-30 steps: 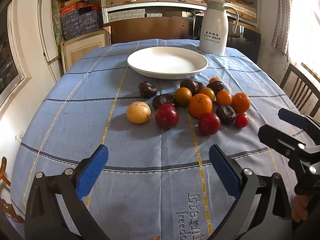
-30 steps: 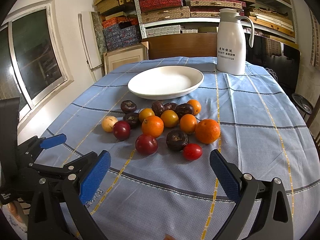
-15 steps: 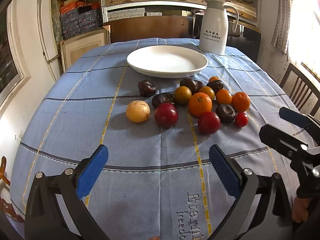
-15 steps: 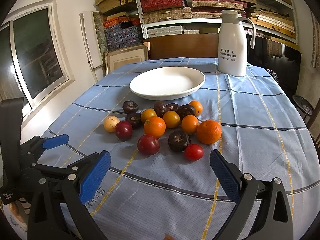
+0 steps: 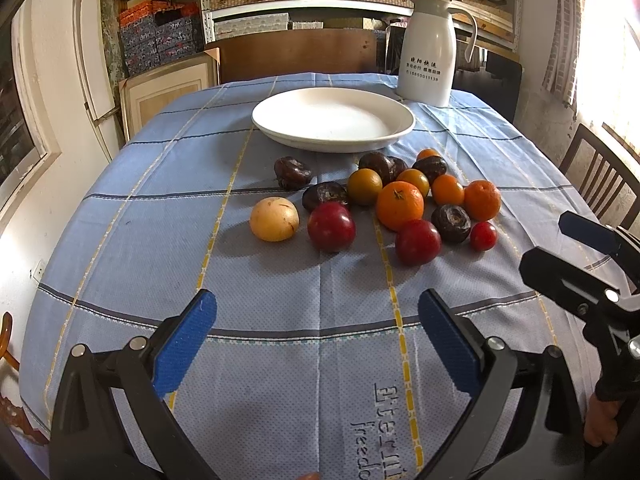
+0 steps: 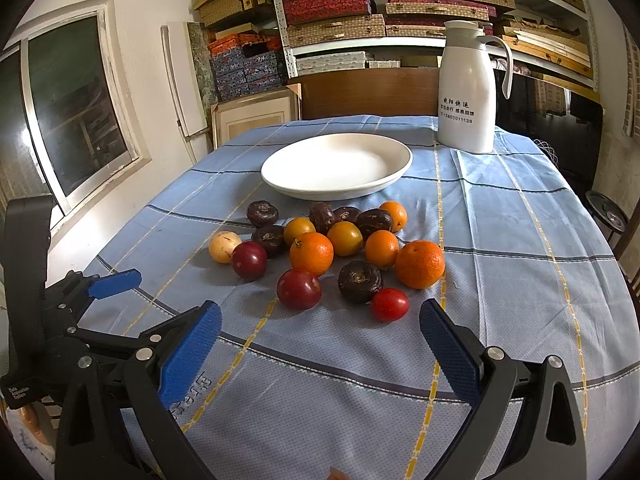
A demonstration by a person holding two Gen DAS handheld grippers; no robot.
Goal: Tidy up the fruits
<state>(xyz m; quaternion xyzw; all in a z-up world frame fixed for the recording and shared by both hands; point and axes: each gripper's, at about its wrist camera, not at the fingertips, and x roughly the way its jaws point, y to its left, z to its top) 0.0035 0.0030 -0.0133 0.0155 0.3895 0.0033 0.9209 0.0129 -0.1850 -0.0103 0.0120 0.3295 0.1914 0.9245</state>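
Both tongs [image 5: 318, 326] [image 6: 320, 330] agape; fruits [image 5: 384, 204] strung left-to-right before plate [image 5: 394, 136]

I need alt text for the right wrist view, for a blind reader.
An open right hand-held gripper hovers before loose fruits on a blue tablecloth. Behind them stand an empty white plate and a white jug.
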